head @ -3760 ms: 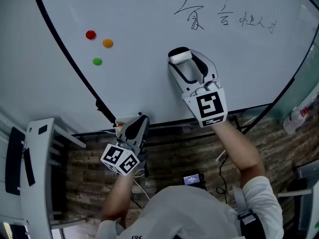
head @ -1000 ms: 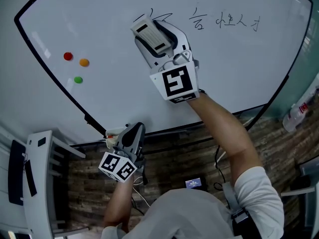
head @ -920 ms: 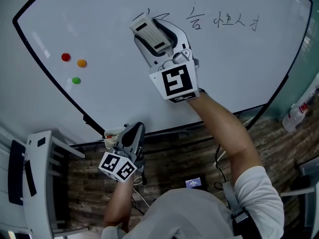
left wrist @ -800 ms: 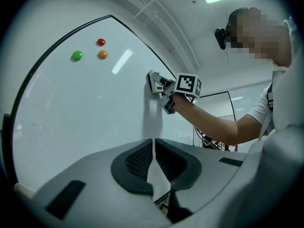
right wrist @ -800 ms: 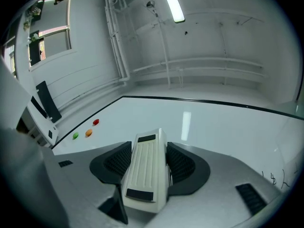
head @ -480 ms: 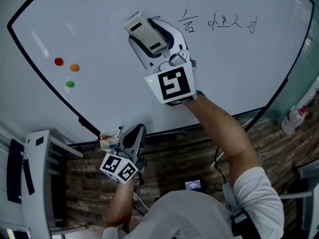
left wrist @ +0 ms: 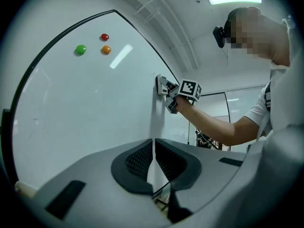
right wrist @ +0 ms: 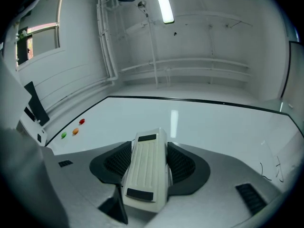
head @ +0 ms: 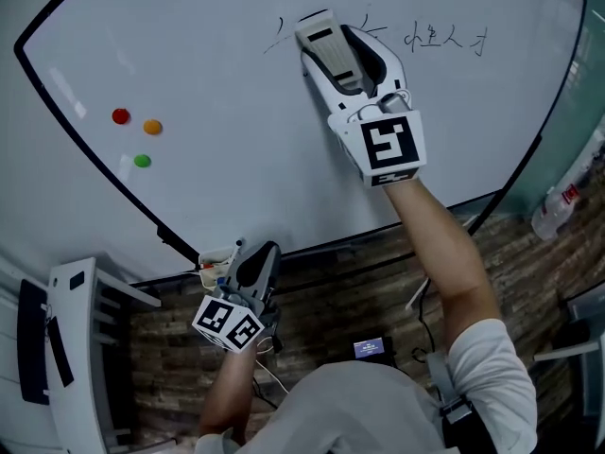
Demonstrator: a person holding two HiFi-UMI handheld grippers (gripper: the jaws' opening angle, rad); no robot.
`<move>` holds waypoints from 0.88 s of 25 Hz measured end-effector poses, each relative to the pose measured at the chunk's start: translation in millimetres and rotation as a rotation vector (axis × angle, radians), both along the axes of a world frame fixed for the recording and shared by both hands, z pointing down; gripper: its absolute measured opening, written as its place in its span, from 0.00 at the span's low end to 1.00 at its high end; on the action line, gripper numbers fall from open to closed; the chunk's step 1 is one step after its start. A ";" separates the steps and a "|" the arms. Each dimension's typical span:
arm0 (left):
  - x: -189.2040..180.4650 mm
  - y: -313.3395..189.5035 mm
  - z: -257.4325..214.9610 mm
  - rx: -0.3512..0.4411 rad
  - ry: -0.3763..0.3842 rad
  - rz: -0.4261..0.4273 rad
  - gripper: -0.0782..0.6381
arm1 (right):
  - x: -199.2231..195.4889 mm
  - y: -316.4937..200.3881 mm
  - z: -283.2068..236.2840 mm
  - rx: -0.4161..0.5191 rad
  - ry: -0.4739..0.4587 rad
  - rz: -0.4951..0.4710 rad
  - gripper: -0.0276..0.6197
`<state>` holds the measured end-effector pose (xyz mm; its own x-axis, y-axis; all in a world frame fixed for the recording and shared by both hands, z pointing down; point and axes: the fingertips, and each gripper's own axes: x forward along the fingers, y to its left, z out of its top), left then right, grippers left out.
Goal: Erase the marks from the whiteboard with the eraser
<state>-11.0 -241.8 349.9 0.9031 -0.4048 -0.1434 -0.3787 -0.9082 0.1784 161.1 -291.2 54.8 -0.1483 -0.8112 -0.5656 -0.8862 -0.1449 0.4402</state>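
Right jaws: the right gripper is clamped on the long sides of the eraser, whose ribbed white back faces the camera.
Left jaws: the left gripper has its pads pressed together with nothing between them.
Eraser position: high on the whiteboard, lying over the left end of the marks.
Left gripper position: low, near the board's bottom edge, well apart from the eraser.
Hard to tell: the eraser's wiping face is hidden, so its contact with the board cannot be confirmed.
Also on board: red magnet, orange magnet, green magnet, far left.
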 end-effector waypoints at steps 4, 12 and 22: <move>-10.9 -1.7 5.7 -0.016 -0.003 0.017 0.12 | 17.4 3.5 0.3 -0.001 -0.030 0.016 0.43; 1.3 5.4 13.4 -0.029 -0.009 0.020 0.12 | 53.5 15.4 2.4 -0.011 -0.070 0.021 0.43; 78.0 21.0 7.3 -0.023 0.000 0.002 0.12 | 119.8 37.0 -2.2 0.007 -0.036 -0.023 0.43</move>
<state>67.0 -220.8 357.2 0.9041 -0.4059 -0.1336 -0.3767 -0.9047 0.1992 280.9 -254.2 52.6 -0.1467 -0.8036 -0.5768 -0.9044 -0.1273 0.4073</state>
